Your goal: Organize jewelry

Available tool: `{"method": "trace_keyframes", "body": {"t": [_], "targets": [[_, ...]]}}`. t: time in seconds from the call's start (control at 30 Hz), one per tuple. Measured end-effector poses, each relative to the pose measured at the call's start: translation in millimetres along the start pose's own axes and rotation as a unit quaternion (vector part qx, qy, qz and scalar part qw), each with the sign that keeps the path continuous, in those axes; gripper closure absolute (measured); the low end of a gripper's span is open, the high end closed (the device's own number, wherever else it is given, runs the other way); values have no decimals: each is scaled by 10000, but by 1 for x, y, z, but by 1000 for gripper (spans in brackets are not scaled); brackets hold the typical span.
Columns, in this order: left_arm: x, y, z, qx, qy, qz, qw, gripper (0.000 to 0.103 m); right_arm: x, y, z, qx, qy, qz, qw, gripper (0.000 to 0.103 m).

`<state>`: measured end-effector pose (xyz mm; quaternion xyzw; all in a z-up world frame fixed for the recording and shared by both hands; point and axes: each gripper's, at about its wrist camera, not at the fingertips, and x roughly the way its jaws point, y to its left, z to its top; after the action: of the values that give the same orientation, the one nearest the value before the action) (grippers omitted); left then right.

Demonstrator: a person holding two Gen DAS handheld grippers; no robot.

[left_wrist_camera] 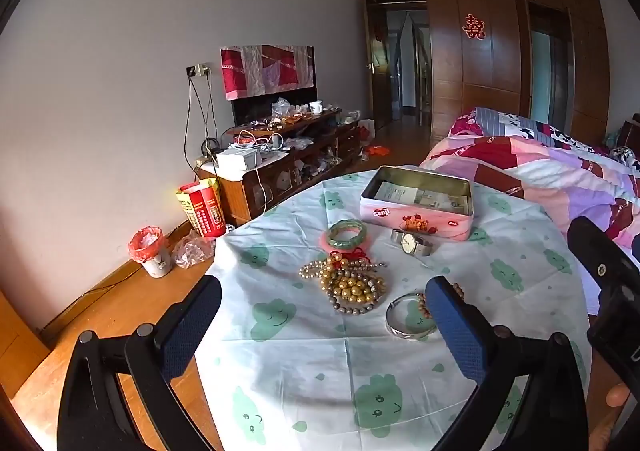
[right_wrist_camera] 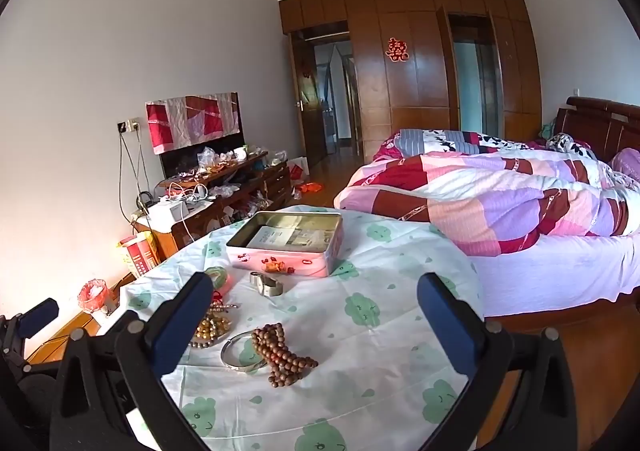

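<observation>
Right wrist: both grippers' fingers (right_wrist_camera: pixel 444 315) released; tin (right_wrist_camera: pixel 288 247) behind bangle (right_wrist_camera: pixel 240 351).

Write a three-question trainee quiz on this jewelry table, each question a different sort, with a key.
1. True or false: the pink tin on the table has its lid on.
2. Multiple choice: what touches the silver bangle? A) the watch B) the brown bead string C) the green bangle
3. Fill in: the left gripper and right gripper both have their jaws ____ and hold nothing.

Key: 1 false, the tin is open, with papers inside; 2 B, the beads lie against its rim; 3 open.
</observation>
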<state>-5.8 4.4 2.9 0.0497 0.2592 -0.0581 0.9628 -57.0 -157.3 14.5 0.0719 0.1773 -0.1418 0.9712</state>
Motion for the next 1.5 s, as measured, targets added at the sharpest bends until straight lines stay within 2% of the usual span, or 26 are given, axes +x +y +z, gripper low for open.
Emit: {"method": "trace_keyframes", "body": {"t": [0.27,1.5], "targets": [[3,2,-3,-30,80,-36,10000,1,15,-3,2,138,90,-43,9999,0],[3,0,-3,-68,100,11,9999,1,11,4,-4,85,114,-38,9999,0]]}}
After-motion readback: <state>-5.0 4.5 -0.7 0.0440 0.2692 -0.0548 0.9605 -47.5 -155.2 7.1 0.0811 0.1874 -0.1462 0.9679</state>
